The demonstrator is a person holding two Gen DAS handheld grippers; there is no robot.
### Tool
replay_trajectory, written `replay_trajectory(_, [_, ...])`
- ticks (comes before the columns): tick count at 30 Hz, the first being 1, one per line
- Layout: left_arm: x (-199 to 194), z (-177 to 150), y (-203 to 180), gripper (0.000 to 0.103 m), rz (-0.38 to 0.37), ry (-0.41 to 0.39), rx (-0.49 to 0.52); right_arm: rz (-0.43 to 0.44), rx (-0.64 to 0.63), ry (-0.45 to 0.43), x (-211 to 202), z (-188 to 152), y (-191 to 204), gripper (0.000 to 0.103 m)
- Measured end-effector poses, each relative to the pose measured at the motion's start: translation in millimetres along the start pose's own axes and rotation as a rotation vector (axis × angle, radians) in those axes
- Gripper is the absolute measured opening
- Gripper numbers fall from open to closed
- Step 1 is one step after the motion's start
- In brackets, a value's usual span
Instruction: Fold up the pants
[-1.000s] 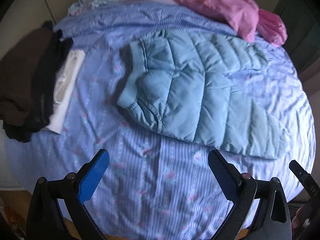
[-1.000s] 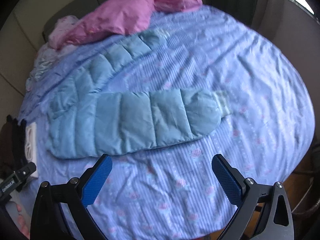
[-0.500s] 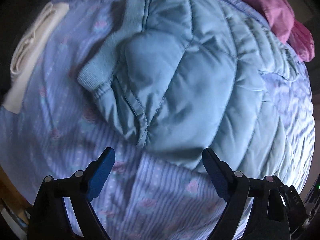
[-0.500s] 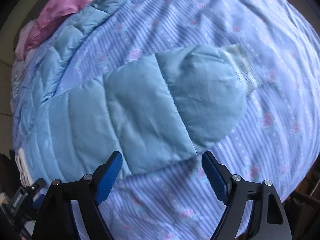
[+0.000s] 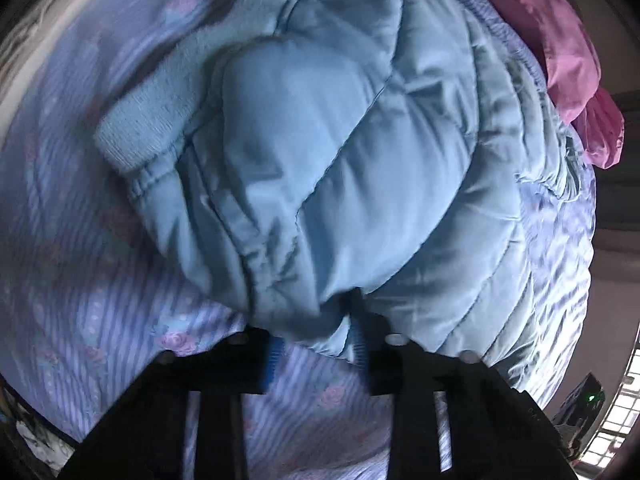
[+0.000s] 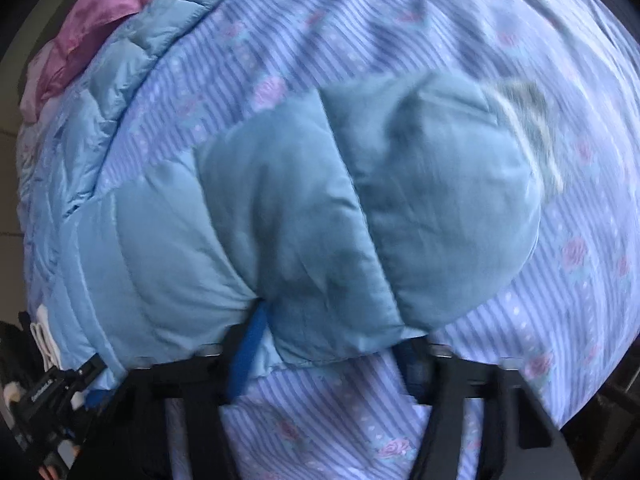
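Observation:
Light blue quilted pants (image 5: 340, 152) lie spread on a blue striped bedsheet (image 5: 100, 312). In the left wrist view my left gripper (image 5: 316, 344) is shut on the near edge of the pants close to the waistband, with fabric bunched between its blue pads (image 5: 272, 356). In the right wrist view my right gripper (image 6: 332, 348) is closing on the near edge of one pant leg (image 6: 320, 216), close to the ribbed cuff (image 6: 528, 108). Fabric lies between its pads (image 6: 248, 344); the right pad is mostly hidden.
A pink garment (image 5: 560, 52) lies at the far side of the bed, also in the right wrist view (image 6: 100, 12). White and dark folded clothes (image 5: 36, 36) sit at the left edge. The left gripper's body (image 6: 44, 392) shows at lower left in the right view.
Both grippers moved down onto the near edge of the pants and their jaws closed from wide open onto the fabric.

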State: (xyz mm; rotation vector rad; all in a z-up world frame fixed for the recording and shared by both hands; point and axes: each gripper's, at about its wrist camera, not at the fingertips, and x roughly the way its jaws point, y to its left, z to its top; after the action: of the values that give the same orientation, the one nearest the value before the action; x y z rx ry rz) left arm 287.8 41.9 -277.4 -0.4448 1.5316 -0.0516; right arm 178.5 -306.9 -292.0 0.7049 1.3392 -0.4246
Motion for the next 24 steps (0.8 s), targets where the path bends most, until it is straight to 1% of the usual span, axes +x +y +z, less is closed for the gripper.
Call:
replay_trajectory(1, [-6.8, -0.3, -0.6, 0.022, 0.004, -0.008, 0.004, 0.007, -0.01, 0.006, -4.3, 5.2, 2.3, 0.038])
replay_trajectory(2, [-14.4, -2.0, -1.2, 0.019, 0.011, -0.016, 0.014, 0.011, -0.017, 0.0, -8.2, 8.1, 5.2, 0.027])
replay_trajectory(3, [-18.4, -7.4, 3.1, 0.017, 0.013, -0.029, 0.025, 0.011, -0.027, -0.006, -14.3, 11.6, 8.4, 0.019])
replay_trajectory(5, [-30.8, -11.3, 0.3, 0.016, 0.011, -0.056, 0.052, 0.02, -0.041, -0.033, -30.7, 20.7, 10.2, 0.015])
replay_trajectory(7, [-49.4, -15.3, 1.6, 0.015, -0.002, -0.086, 0.068, 0.02, -0.073, -0.086, -54.4, 24.6, 16.5, 0.014])
replay_trajectory(11, [-81.4, -20.3, -8.2, 0.014, -0.026, -0.168, 0.092, 0.042, -0.145, -0.201, -104.2, 32.6, 29.4, 0.012])
replay_trajectory(12, [-90.8, -19.1, -12.9, 0.013, -0.036, -0.188, 0.101, 0.056, -0.157, -0.232, -120.5, 36.7, 35.3, 0.012])
replay_trajectory(13, [-99.6, -17.7, -17.5, 0.013, -0.047, -0.208, 0.106, 0.07, -0.162, -0.257, -127.7, 37.9, 37.4, 0.012])
replay_trajectory(14, [-104.0, -13.1, -28.9, 0.013, -0.056, -0.226, 0.108, 0.082, -0.165, -0.283, -141.1, 37.4, 42.2, 0.012])
replay_trajectory(15, [-108.8, -8.1, -35.4, 0.013, -0.061, -0.242, 0.11, 0.087, -0.173, -0.314, -155.1, 45.1, 50.8, 0.011])
replay_trajectory(16, [-116.5, -0.7, -39.7, 0.013, -0.068, -0.259, 0.111, 0.095, -0.183, -0.338, -161.0, 39.8, 52.8, 0.011])
replay_trajectory(17, [-118.5, 4.7, -45.0, 0.013, -0.074, -0.272, 0.11, 0.1, -0.194, -0.359, -167.3, 43.5, 59.1, 0.011])
replay_trajectory(18, [-123.3, 12.5, -47.9, 0.013, -0.078, -0.281, 0.114, 0.094, -0.212, -0.38, -175.6, 54.6, 70.6, 0.011])
replay_trajectory(19, [-127.6, 23.2, -51.6, 0.013, -0.075, -0.289, 0.117, 0.095, -0.222, -0.393, -180.2, 56.6, 76.3, 0.011])
replay_trajectory(20, [-123.8, 35.0, -63.2, 0.013, -0.073, -0.293, 0.116, 0.099, -0.229, -0.405, -183.3, 64.2, 84.5, 0.011])
replay_trajectory(21, [-124.9, 45.4, -67.7, 0.013, -0.071, -0.297, 0.12, 0.102, -0.23, -0.41, -181.6, 68.1, 87.6, 0.011])
replay_trajectory(24, [-119.7, 75.8, -86.6, 0.013, -0.059, -0.307, 0.137, 0.103, -0.23, -0.4, -180.1, 100.2, 107.0, 0.011])
